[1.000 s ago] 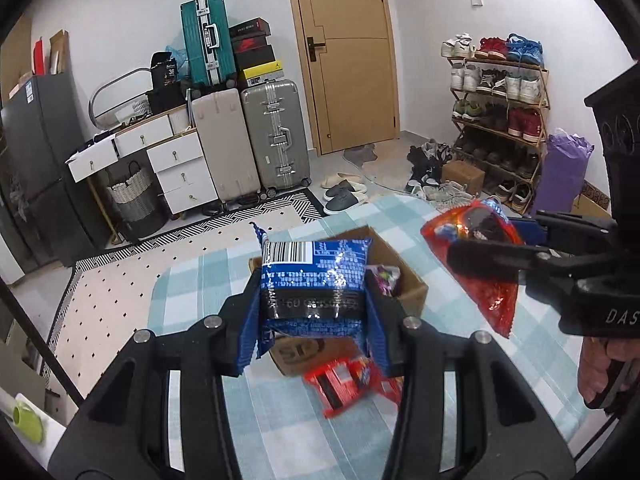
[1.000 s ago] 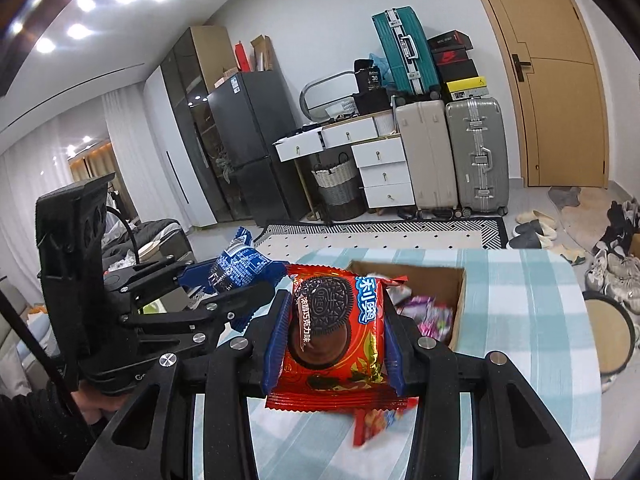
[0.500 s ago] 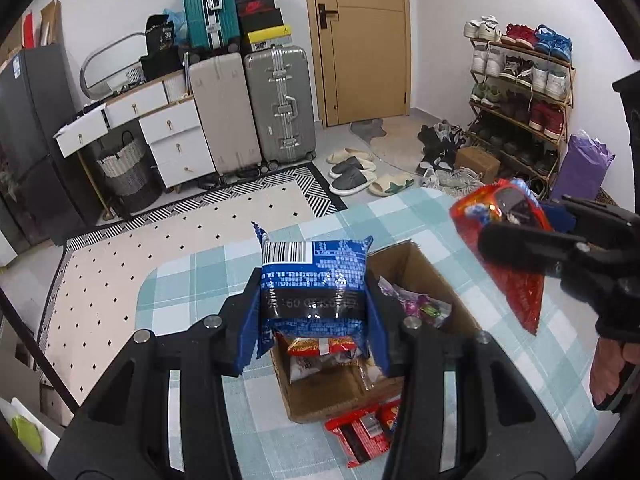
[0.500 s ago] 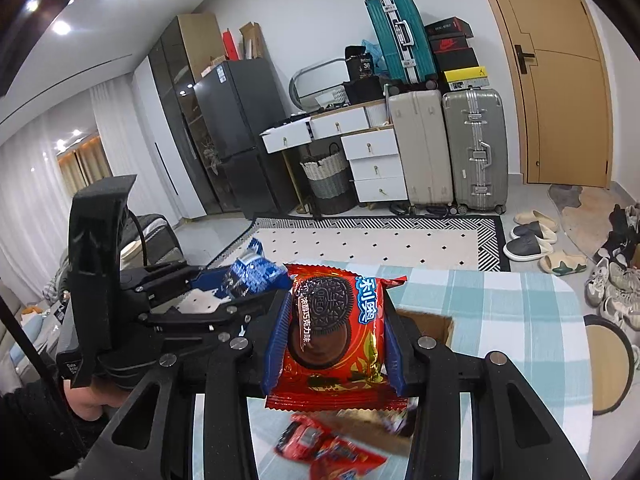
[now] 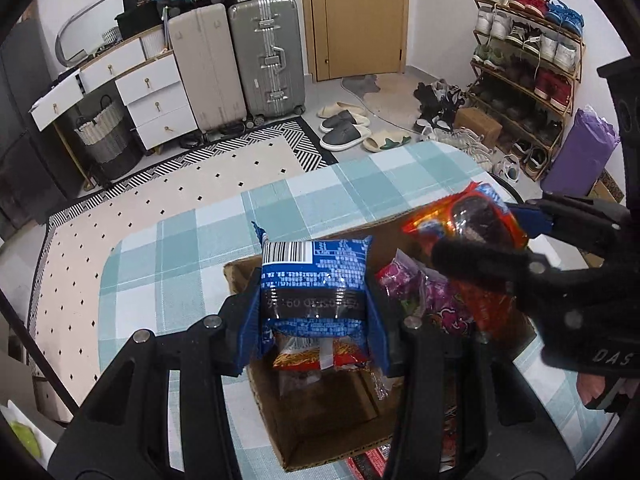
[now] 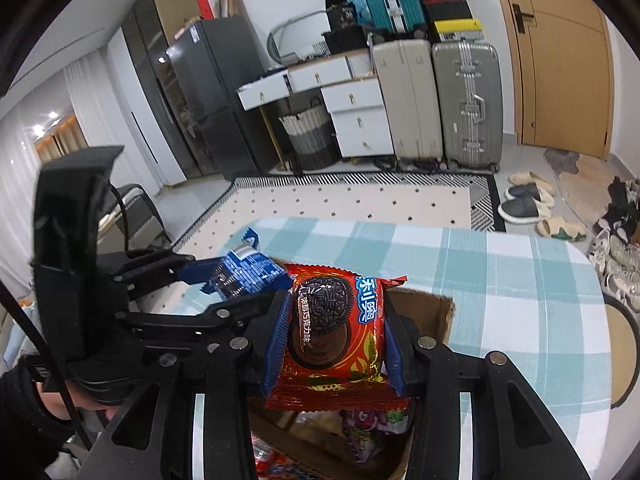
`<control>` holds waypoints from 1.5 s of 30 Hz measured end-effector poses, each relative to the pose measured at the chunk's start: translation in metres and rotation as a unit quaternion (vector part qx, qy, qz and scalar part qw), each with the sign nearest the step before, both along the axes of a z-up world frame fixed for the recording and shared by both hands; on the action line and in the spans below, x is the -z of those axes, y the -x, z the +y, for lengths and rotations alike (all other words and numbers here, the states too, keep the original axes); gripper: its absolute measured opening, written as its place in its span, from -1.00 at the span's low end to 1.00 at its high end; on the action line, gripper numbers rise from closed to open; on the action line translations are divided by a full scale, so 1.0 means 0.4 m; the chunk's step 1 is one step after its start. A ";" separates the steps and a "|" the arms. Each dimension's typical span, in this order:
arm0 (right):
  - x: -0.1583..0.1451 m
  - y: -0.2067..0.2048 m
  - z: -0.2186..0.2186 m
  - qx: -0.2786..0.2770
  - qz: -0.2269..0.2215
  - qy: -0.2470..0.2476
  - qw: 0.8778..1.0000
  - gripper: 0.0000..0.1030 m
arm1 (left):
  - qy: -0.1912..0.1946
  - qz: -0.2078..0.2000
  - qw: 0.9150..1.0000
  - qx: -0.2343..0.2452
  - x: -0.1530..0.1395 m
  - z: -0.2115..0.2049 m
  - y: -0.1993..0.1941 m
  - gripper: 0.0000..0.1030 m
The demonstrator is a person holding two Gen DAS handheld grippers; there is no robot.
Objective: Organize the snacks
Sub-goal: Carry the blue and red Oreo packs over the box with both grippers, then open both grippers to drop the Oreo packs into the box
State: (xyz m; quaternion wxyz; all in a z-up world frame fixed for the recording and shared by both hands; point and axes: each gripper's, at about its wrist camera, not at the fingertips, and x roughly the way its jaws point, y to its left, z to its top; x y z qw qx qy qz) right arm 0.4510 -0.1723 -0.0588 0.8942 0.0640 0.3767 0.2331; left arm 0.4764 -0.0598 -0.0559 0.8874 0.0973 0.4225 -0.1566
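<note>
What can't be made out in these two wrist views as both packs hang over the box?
- Cardboard box floor, left wrist view: mostly covered by the blue snack pack in the left gripper.
- Box contents, right wrist view: the red Oreo pack in the right gripper hides most of them; only purple wrappers show.
- Red packet beside the box, left wrist view: cut off by the bottom edge.
- Blue pack's front: only its barcode side shows.

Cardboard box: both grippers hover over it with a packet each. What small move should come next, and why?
Probably open the left gripper to drop the blue packet. It hangs over the cardboard box, above snacks already inside, while the right gripper holds the red Oreo packet close alongside, so releasing one at a time seems safer.
</note>
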 end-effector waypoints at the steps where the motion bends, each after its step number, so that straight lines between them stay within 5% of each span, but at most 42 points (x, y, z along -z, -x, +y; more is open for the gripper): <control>1: 0.011 -0.002 -0.001 0.001 0.003 0.001 1.000 -0.19 | 0.000 0.003 1.000 0.001 0.011 -0.002 -0.009 -0.16; 5: 0.043 -0.016 -0.009 0.006 0.012 0.005 1.000 -0.19 | 0.001 0.015 1.000 0.001 0.044 -0.009 -0.032 -0.16; 9: 0.039 -0.010 -0.011 0.006 0.001 -0.001 1.000 0.15 | -0.005 0.013 1.000 0.006 0.055 -0.019 -0.027 -0.08; 14: 0.011 0.022 -0.009 0.004 -0.017 0.003 1.000 0.19 | -0.008 -0.016 1.000 0.007 0.019 -0.016 0.037 -0.03; 19: -0.016 0.067 -0.020 0.009 -0.021 -0.004 1.000 0.22 | 0.005 -0.023 1.000 -0.010 -0.023 0.001 0.093 0.39; 30: -0.083 0.240 -0.014 -0.004 -0.059 0.004 0.998 0.45 | 0.013 -0.051 0.998 -0.017 -0.099 0.017 0.284 0.55; 37: -0.059 0.369 -0.014 0.010 -0.060 -0.011 0.998 0.68 | -0.001 -0.073 0.996 -0.044 -0.081 0.028 0.408 0.61; 45: -0.028 0.487 -0.015 0.017 -0.066 -0.019 0.997 0.77 | 0.029 -0.068 0.994 -0.078 -0.043 0.102 0.542 0.69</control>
